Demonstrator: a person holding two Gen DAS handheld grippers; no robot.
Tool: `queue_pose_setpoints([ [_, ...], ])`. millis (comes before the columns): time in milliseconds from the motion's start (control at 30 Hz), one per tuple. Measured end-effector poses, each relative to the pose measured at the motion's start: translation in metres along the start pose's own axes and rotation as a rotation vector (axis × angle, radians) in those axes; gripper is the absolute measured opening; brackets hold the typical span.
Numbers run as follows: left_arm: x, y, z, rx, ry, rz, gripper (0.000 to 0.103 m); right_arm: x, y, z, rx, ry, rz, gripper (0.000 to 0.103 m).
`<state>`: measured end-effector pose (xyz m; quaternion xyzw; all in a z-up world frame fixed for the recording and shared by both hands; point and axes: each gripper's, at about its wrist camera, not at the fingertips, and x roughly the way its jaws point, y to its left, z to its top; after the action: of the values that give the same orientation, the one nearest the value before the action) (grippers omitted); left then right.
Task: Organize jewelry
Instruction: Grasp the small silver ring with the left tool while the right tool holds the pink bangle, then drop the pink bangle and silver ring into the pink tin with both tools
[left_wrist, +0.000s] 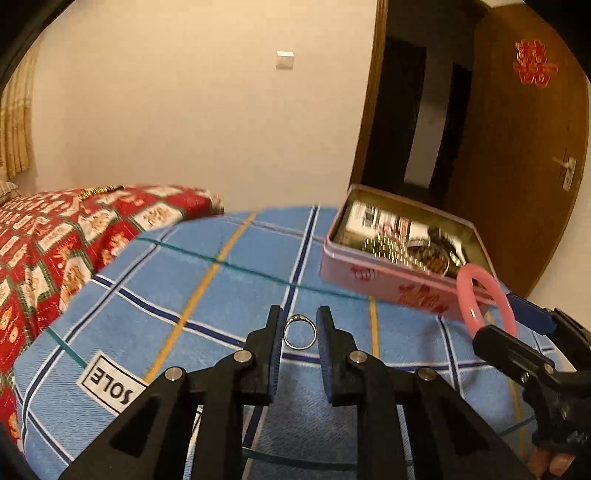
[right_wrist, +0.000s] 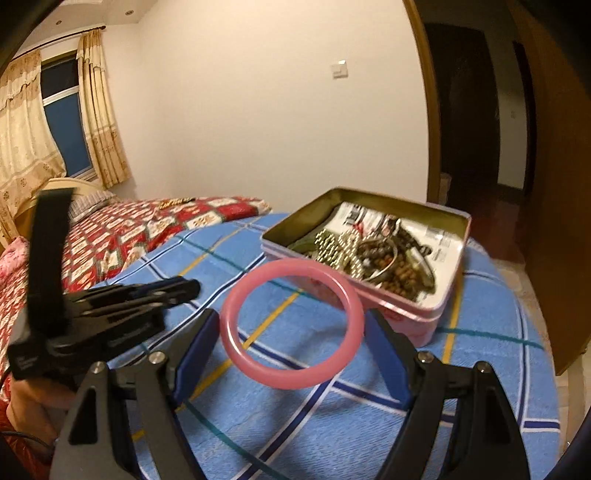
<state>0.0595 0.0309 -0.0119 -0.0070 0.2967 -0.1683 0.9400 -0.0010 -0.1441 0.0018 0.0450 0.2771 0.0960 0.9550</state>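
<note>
left hand-held gripper (left_wrist: 300, 332) pinches a silver ring (left_wrist: 300, 331); right hand-held gripper (right_wrist: 293, 328) grasps a pink bangle (right_wrist: 291, 323).

A blue plaid blanket (right_wrist: 369, 424) with a white "SOLE" label (left_wrist: 110, 382) covers the near bed, and beyond the blanket lie a red patterned quilt (right_wrist: 122, 236), a curtained window (right_wrist: 62, 122), a wall switch (right_wrist: 340, 69) and an open wooden door (left_wrist: 532, 147).

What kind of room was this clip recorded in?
Most likely a home bedroom: a bed under a blue checked sheet and a red patterned quilt, a curtained window, and an open brown wooden door.
</note>
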Motion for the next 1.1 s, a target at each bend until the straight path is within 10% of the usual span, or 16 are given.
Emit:
queue_pose_setpoints([
  [600,-0.004,-0.043,0.05,0.024,-0.169,-0.07,0.018,-0.011,-0.046,0.045,0.088,-0.147,-0.119,0.083],
  [1100,0.072,-0.072,0.074,0.014,-0.062,-0.078,0.018,0.051,-0.093,0.072,0.195,-0.109,-0.186,0.083],
])
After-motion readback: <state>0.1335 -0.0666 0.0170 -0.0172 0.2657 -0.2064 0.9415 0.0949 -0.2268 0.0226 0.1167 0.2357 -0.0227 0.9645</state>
